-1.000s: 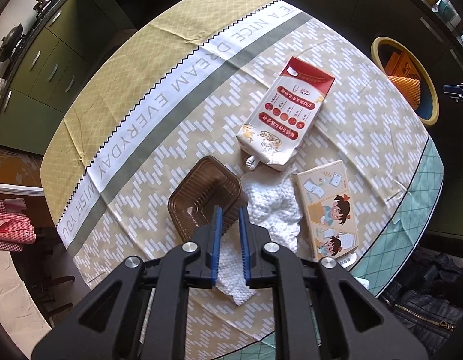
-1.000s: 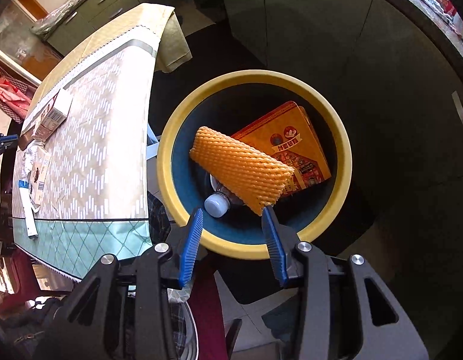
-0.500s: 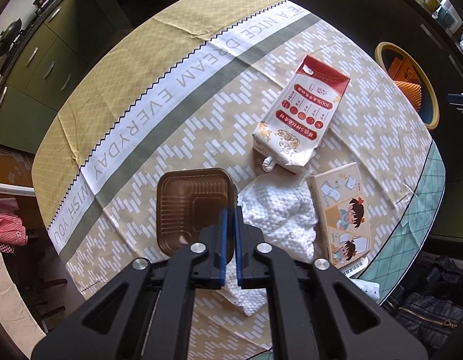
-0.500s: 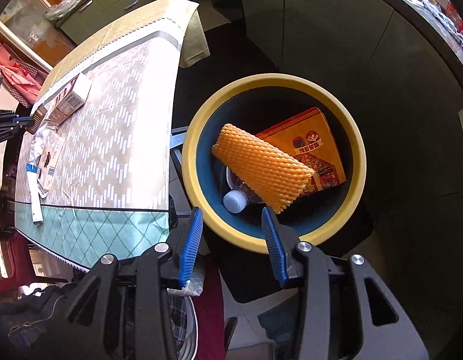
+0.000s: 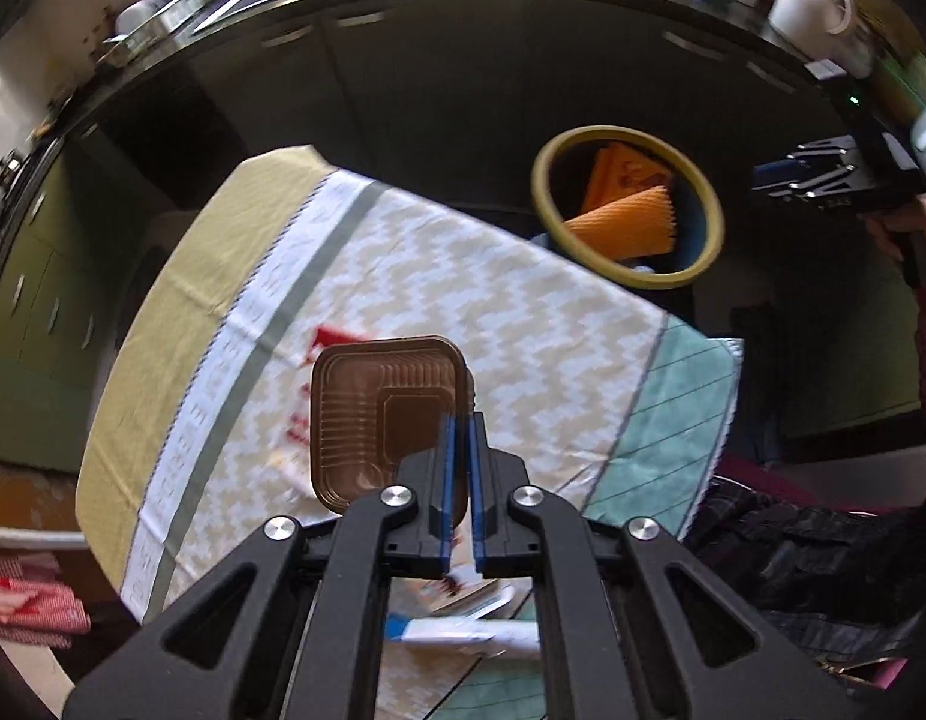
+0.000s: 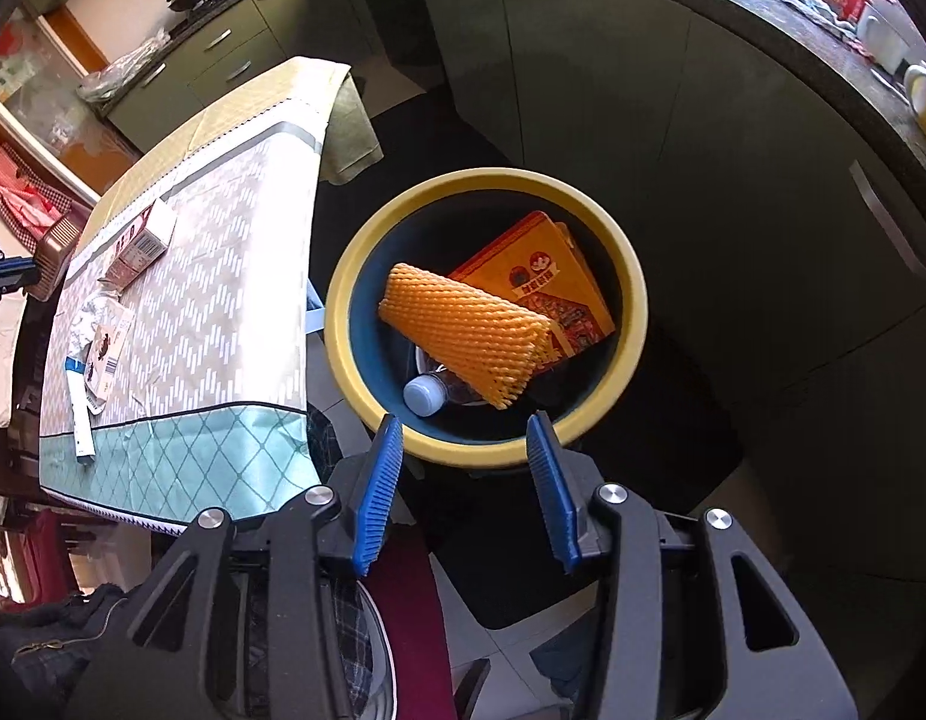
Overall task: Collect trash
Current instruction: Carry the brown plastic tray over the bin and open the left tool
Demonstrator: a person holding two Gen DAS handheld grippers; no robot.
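My left gripper [image 5: 461, 438] is shut on the rim of a brown plastic tray [image 5: 379, 414] and holds it lifted above the table; the tray also shows at the far left of the right wrist view [image 6: 54, 249]. The yellow-rimmed trash bin [image 5: 628, 144] stands on the floor beyond the table; it also shows in the right wrist view [image 6: 367, 276]. It holds an orange foam net [image 6: 463, 324], an orange box [image 6: 541, 276] and a bottle [image 6: 427, 394]. My right gripper [image 6: 463, 456] is open and empty above the bin's near rim.
On the tablecloth [image 6: 223, 276] lie a red-and-white carton [image 6: 142, 240], a white crumpled cloth [image 6: 91, 312], a cartoon box [image 6: 106, 354] and a white-and-blue tube [image 6: 79, 414]. Dark cabinets [image 6: 643, 90] stand behind the bin. Clothes lie at the table's near edge.
My left gripper has lifted the brown tray off the table and tilted up and towards the bin. My right gripper has drawn back slightly from the bin and stays open.
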